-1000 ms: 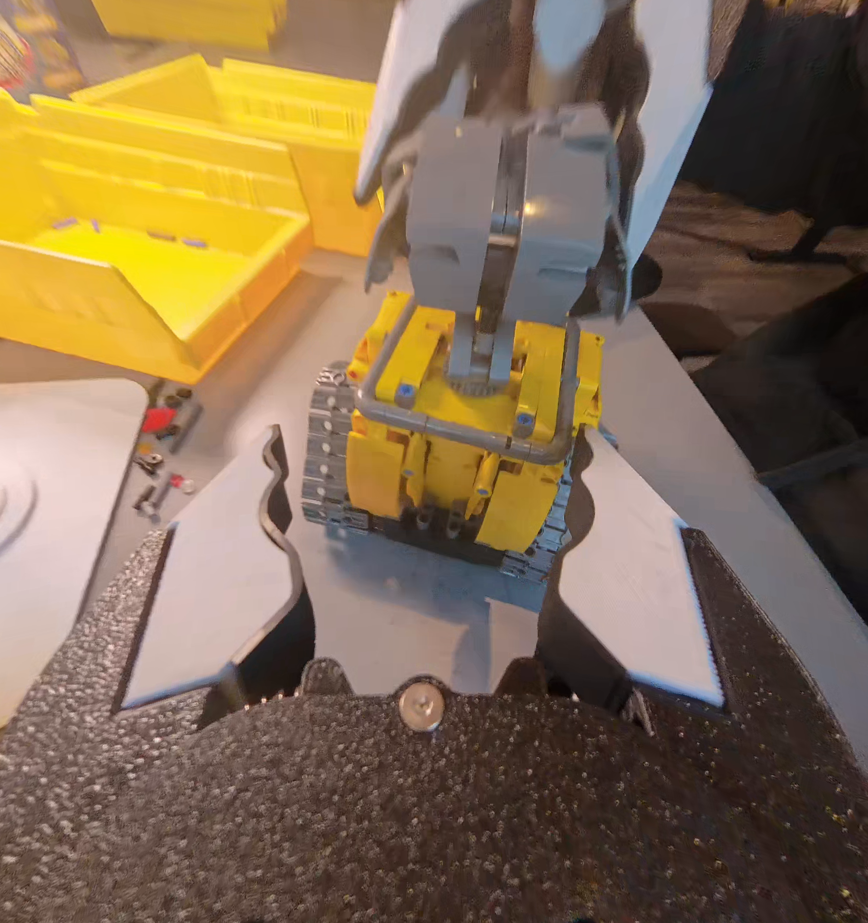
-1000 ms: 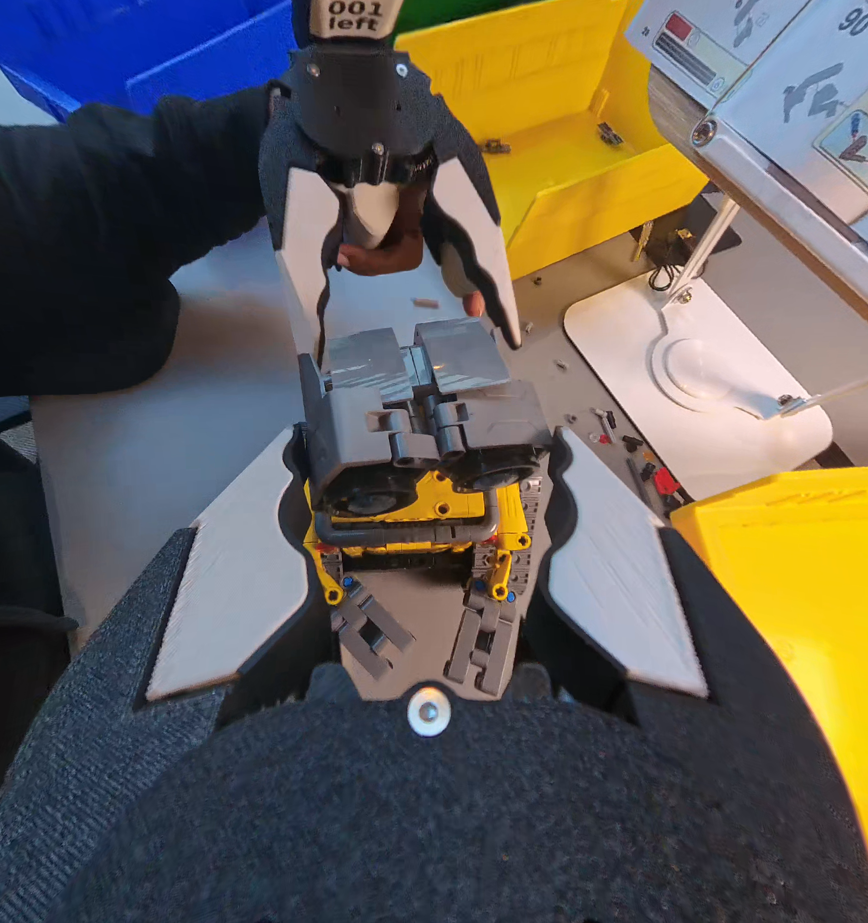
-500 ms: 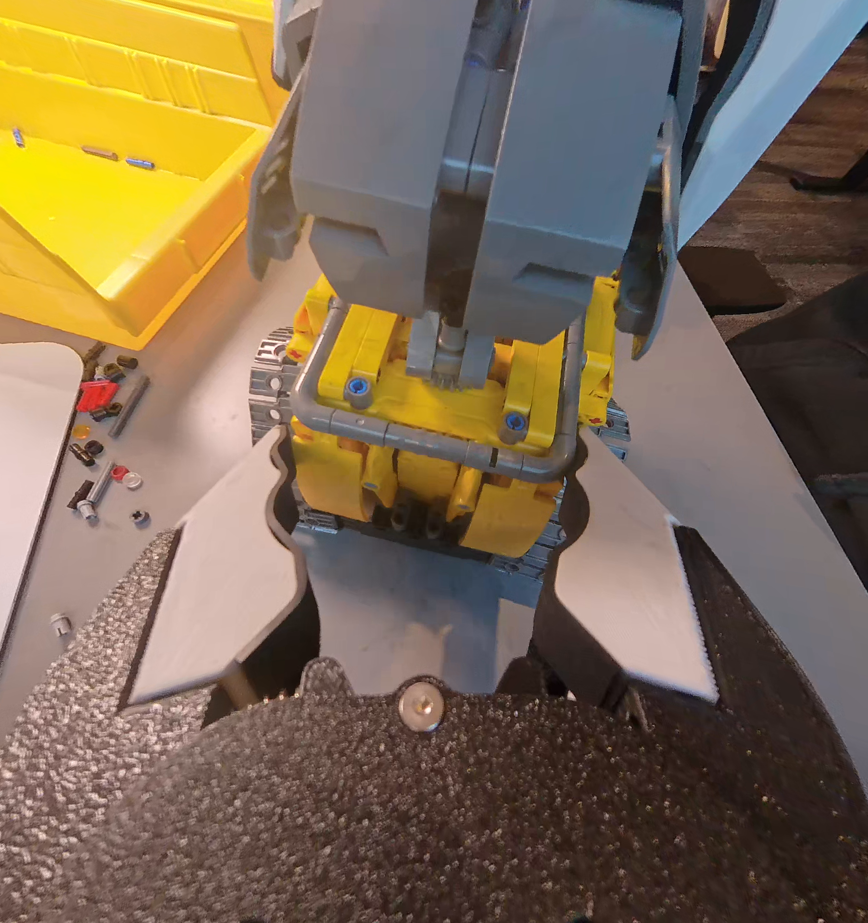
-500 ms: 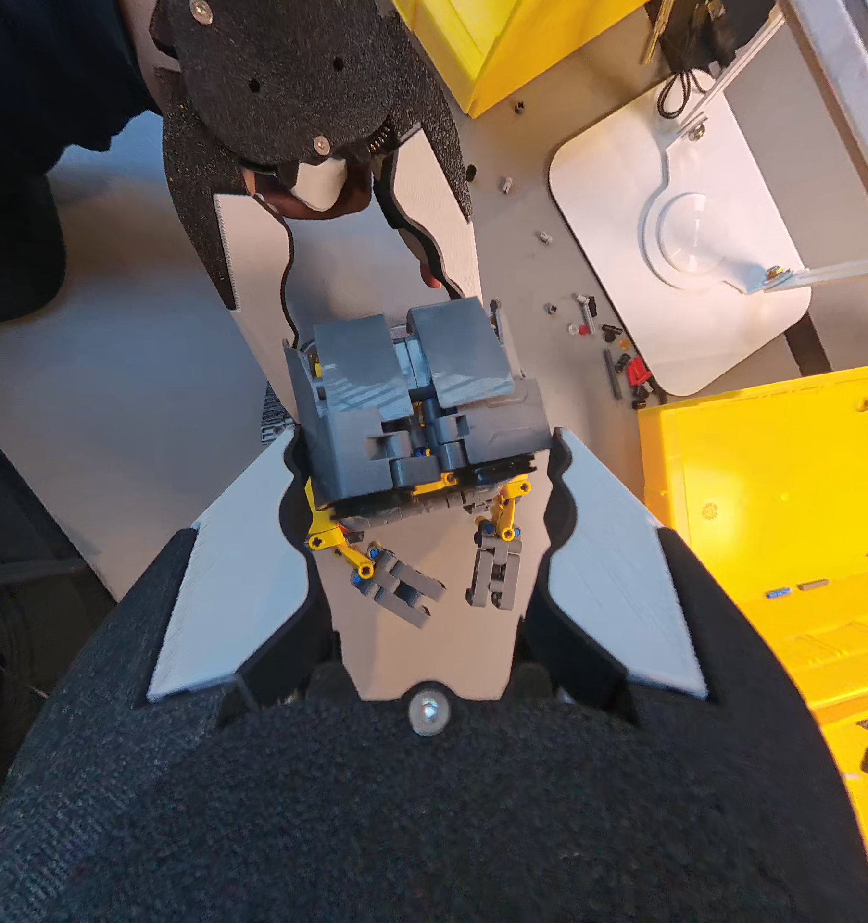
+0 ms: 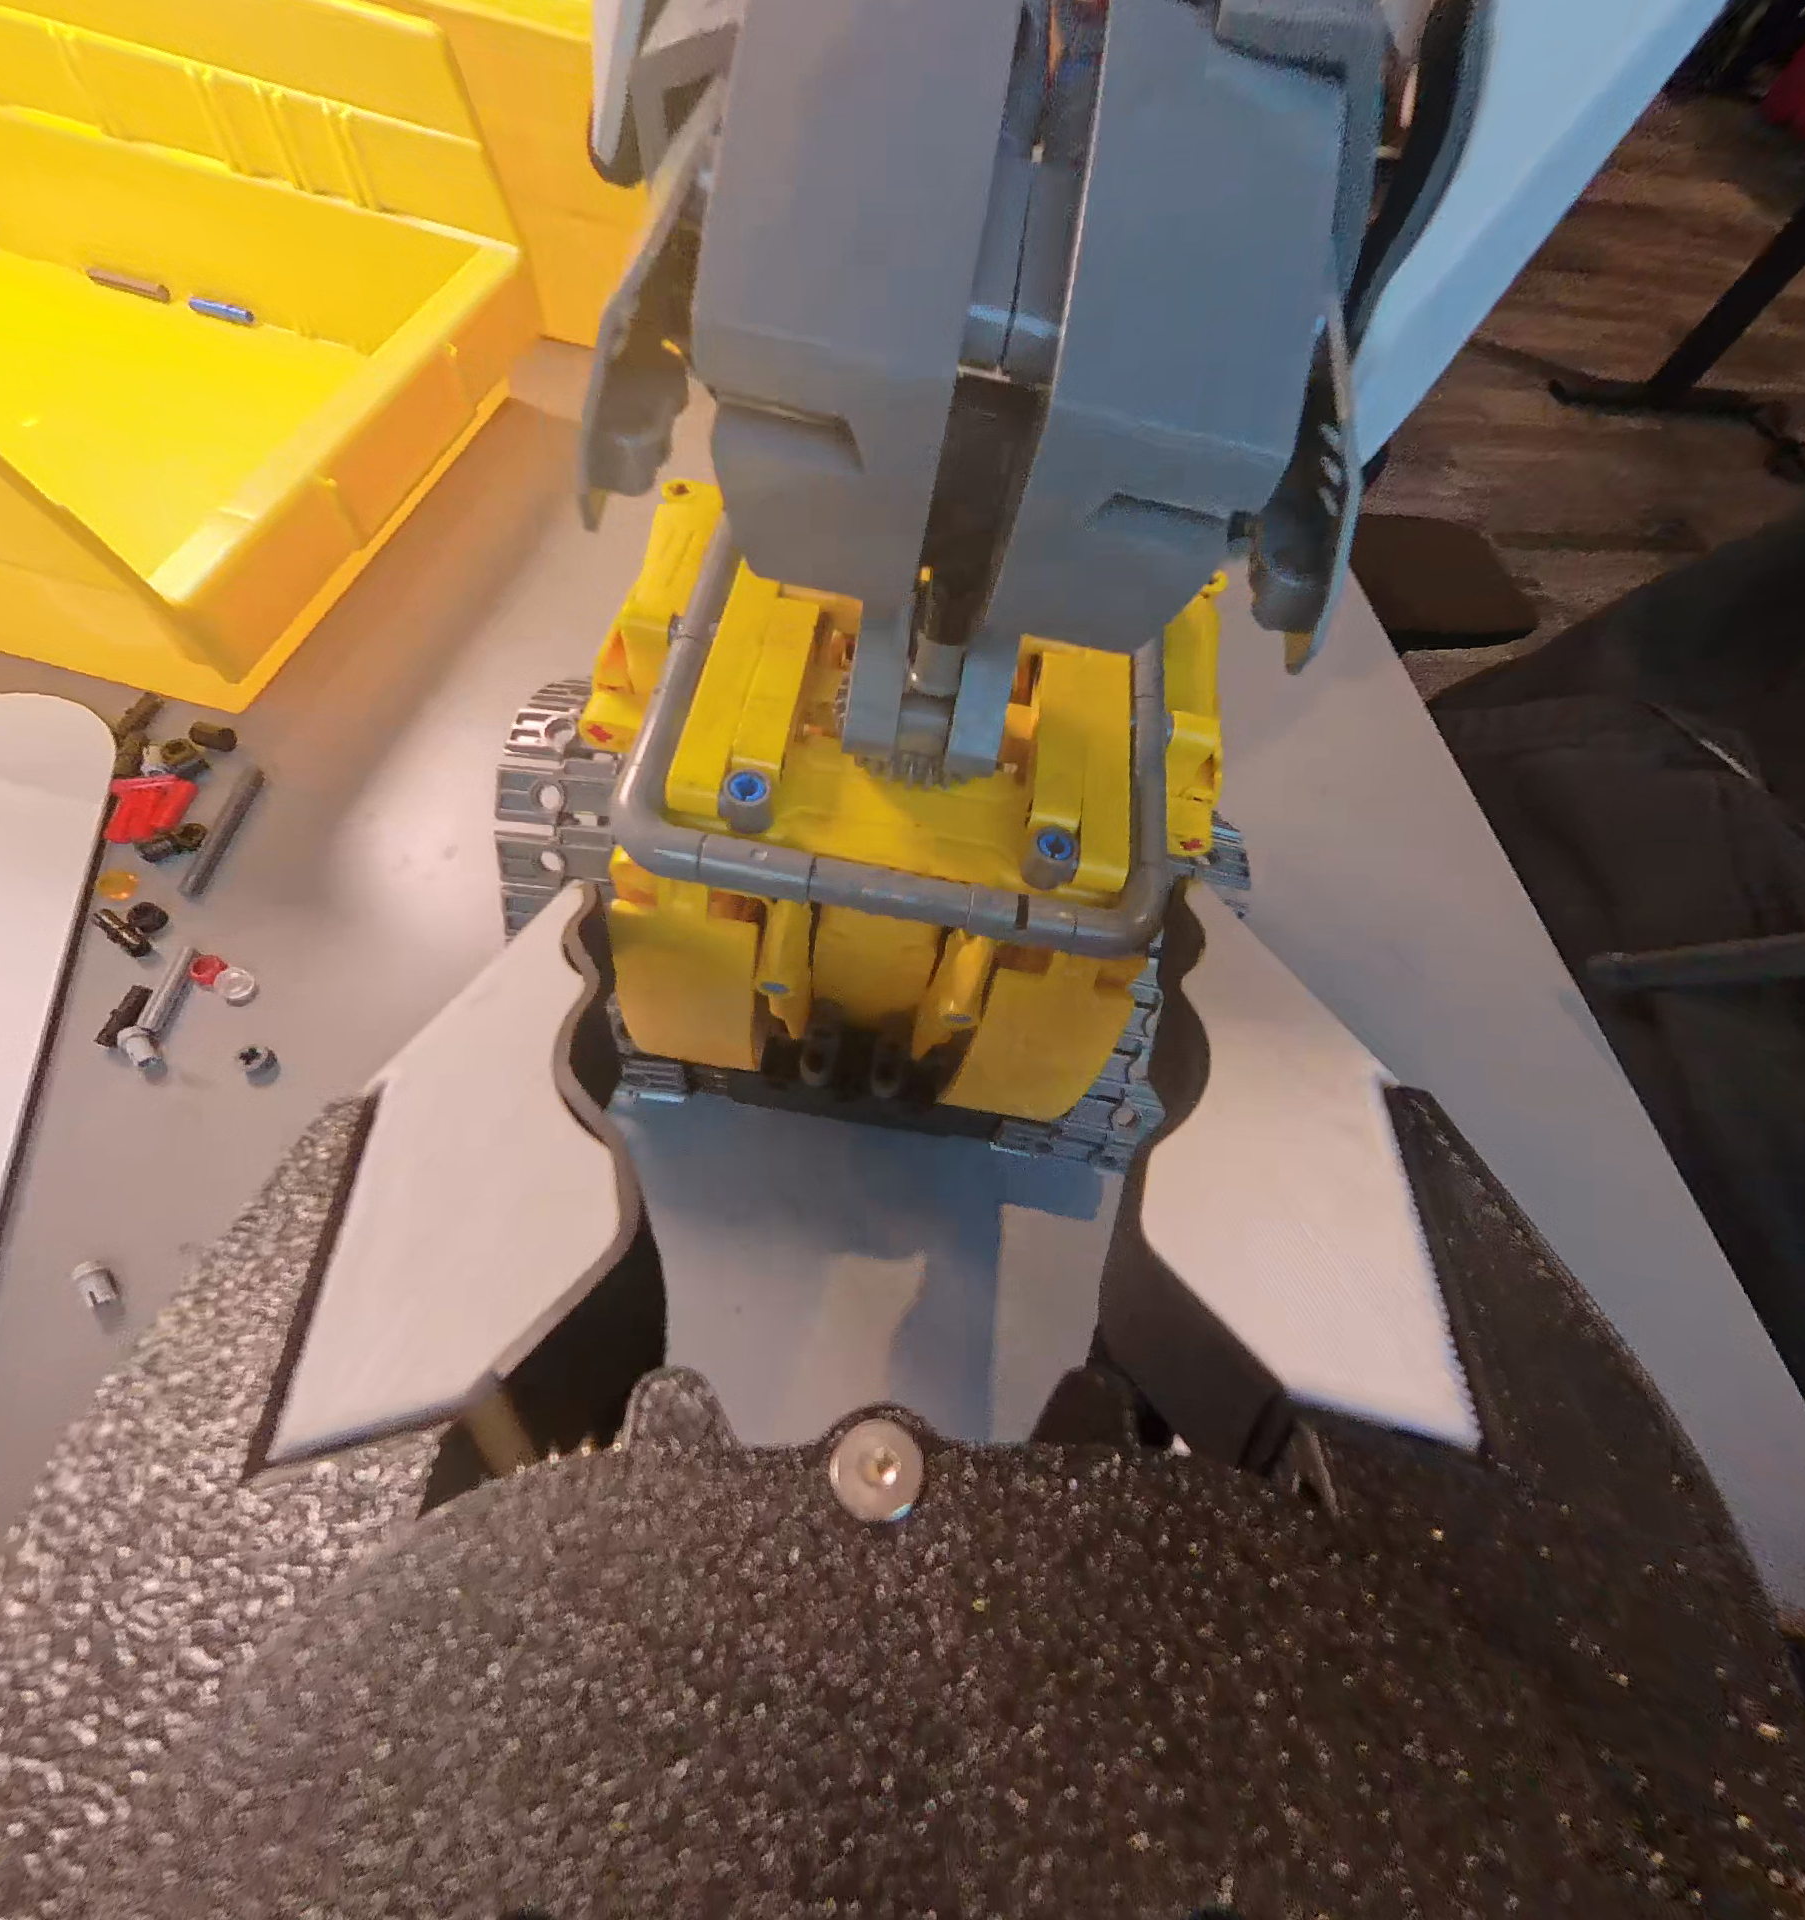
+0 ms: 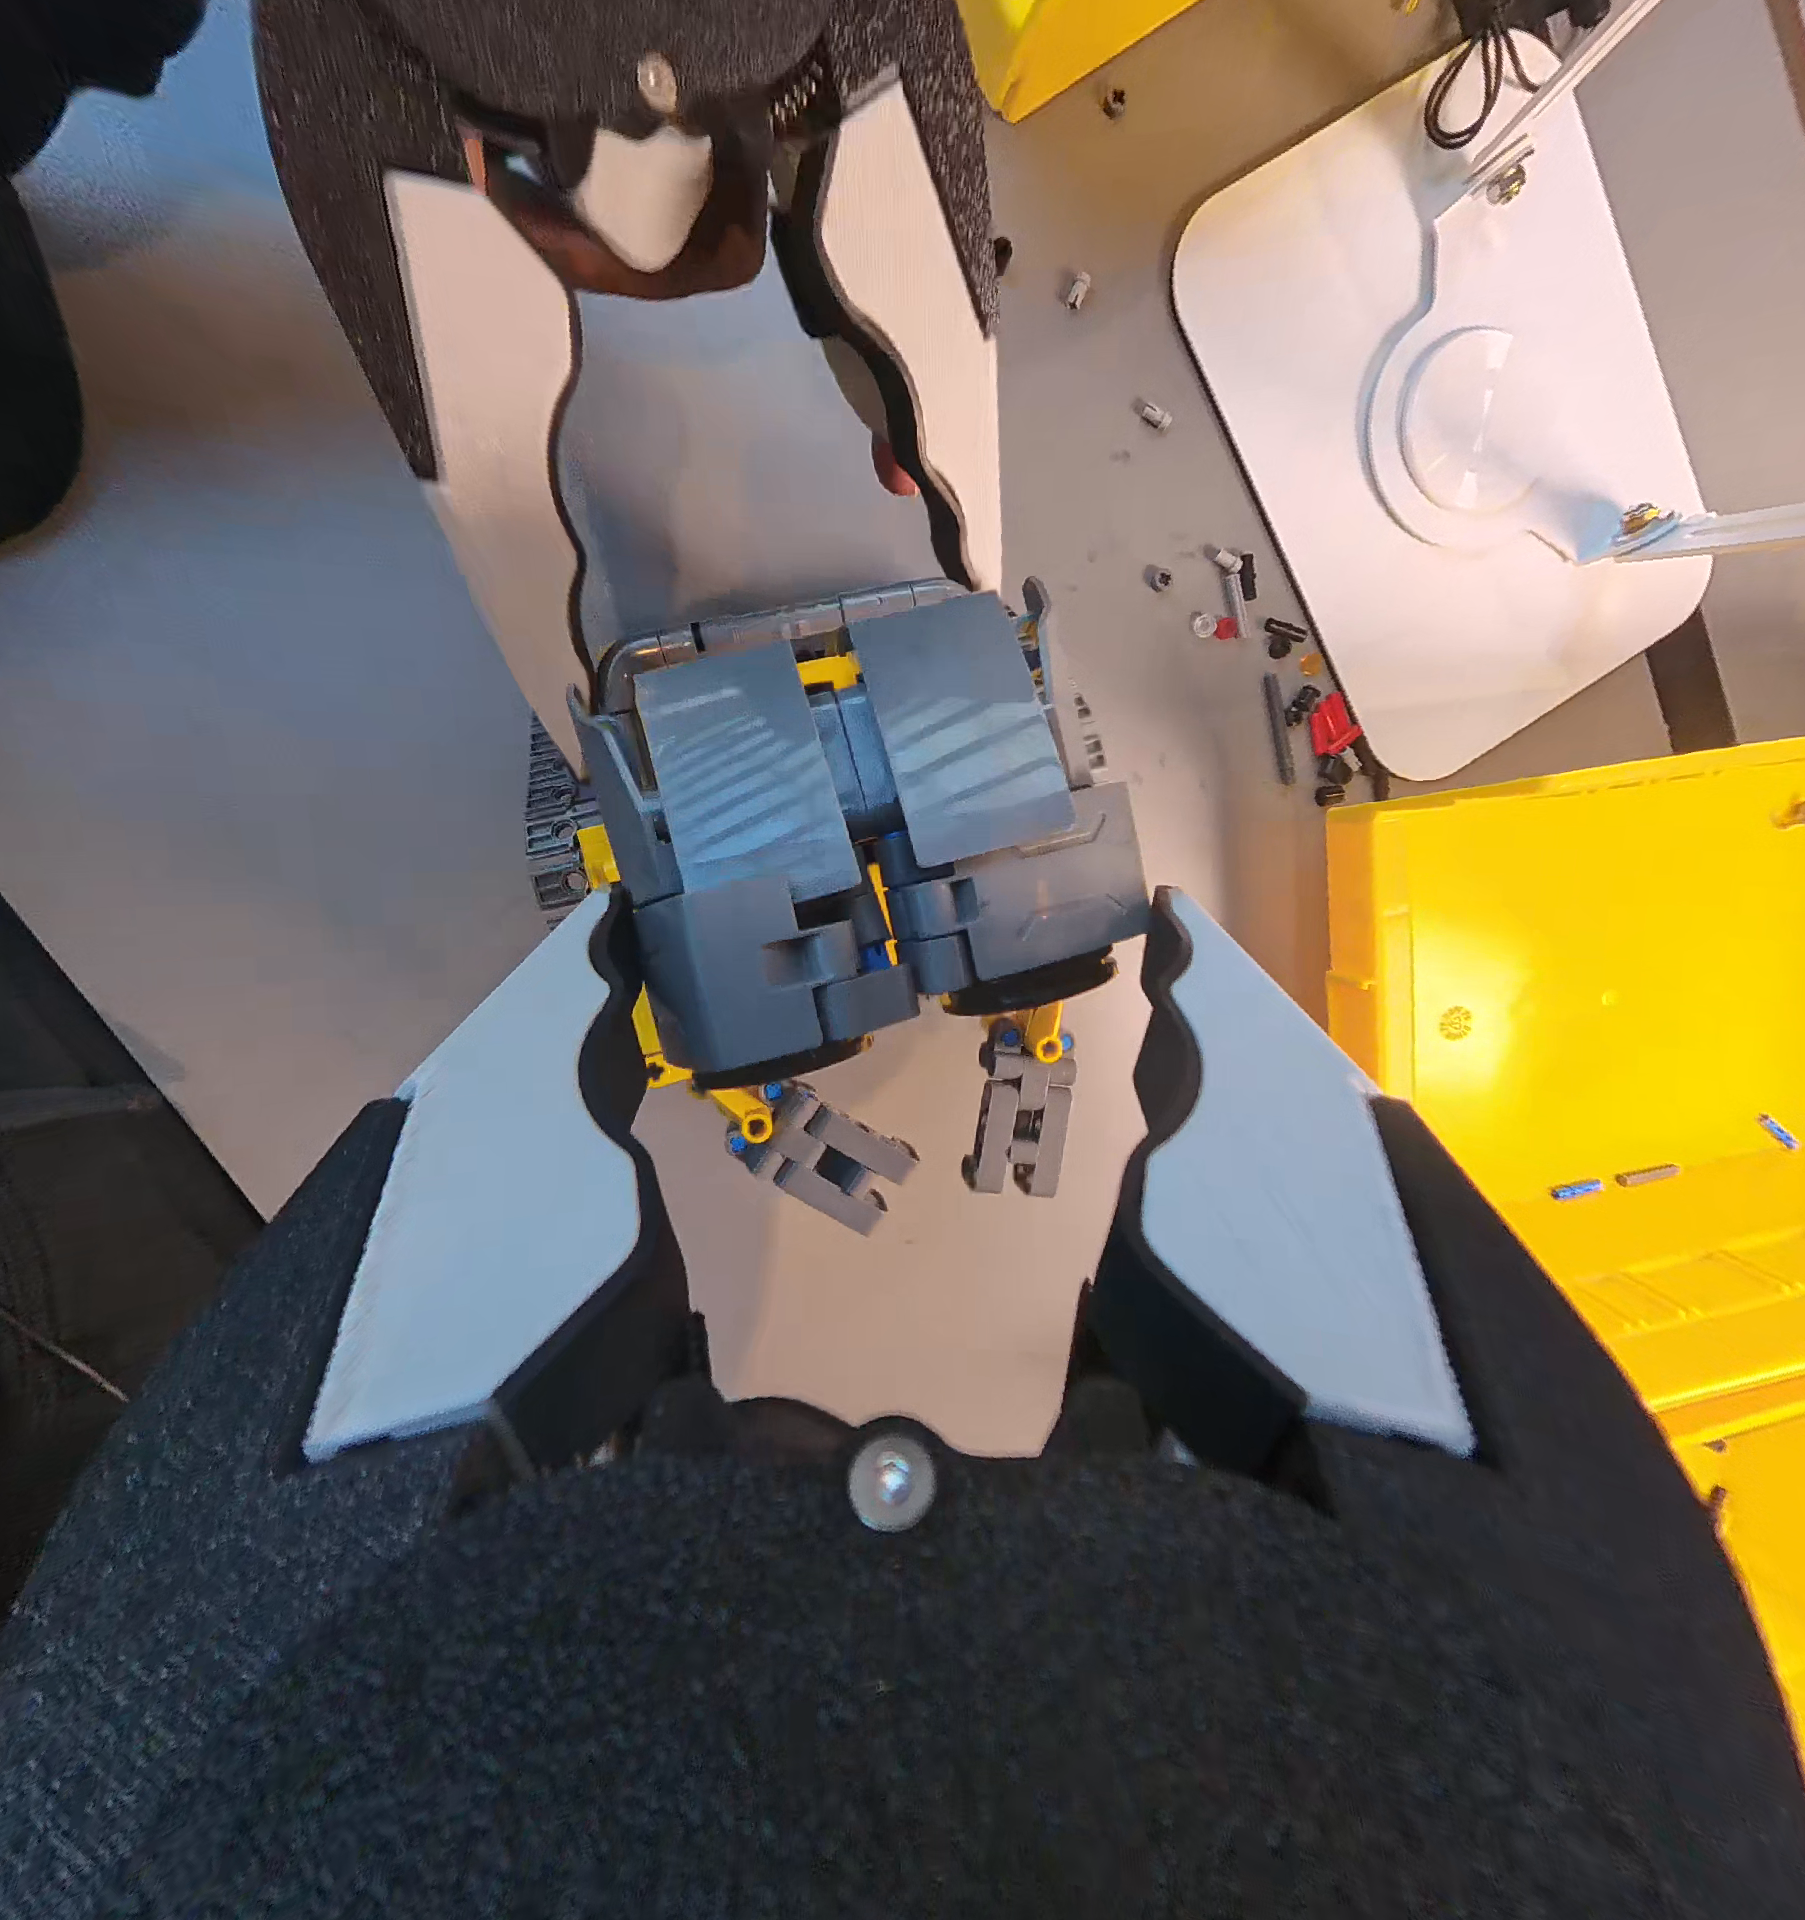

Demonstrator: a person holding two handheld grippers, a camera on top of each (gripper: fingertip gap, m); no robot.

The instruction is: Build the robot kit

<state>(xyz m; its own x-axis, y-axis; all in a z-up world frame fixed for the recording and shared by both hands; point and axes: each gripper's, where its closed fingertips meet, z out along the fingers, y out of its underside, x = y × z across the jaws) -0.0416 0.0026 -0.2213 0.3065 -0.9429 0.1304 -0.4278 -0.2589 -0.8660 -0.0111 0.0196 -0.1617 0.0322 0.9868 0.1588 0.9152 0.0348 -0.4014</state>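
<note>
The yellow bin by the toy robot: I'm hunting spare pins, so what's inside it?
Inside the yellow bin, the right wrist view shows a few small blue and grey pins lying loose on its floor. Its far corners run out of frame, unseen.

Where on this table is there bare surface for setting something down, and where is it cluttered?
Bare grey table lies right of the brick robot model, out to the table edge. Crowded: loose small parts between the model and the white stand base, with the yellow bin behind.
</note>
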